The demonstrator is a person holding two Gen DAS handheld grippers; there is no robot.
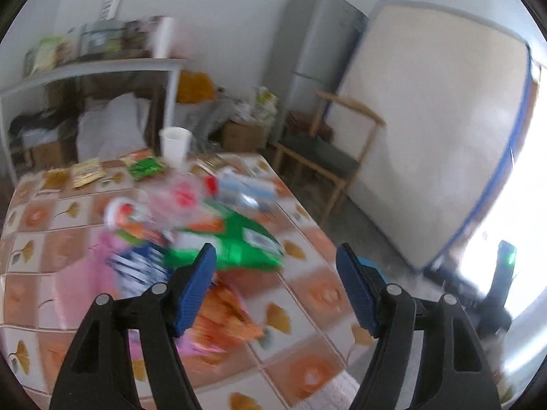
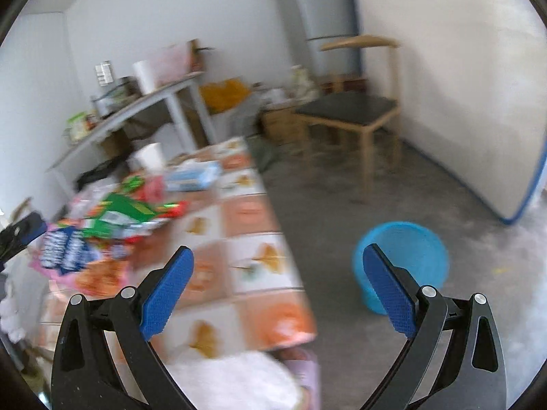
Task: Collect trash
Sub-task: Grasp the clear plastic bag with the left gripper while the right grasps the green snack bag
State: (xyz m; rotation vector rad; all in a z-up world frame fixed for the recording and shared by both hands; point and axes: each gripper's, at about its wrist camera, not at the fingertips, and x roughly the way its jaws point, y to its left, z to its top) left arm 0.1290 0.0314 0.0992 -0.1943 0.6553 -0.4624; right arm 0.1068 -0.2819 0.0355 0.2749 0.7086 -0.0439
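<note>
Judging by the heap of wrappers (image 1: 191, 225) on the table (image 1: 307, 294) and the blue bin (image 2: 403, 259) on the floor beside it, nearly all collecting remains; left gripper (image 1: 277, 290) and right gripper (image 2: 278, 290) gape wide, both empty.

We are looking down along each gripper's fingers from above the table (image 1: 307, 294). Both views are sharing its wrapper pile (image 2: 112, 218), the chair (image 2: 355, 109) and fridge (image 1: 314, 54).
</note>
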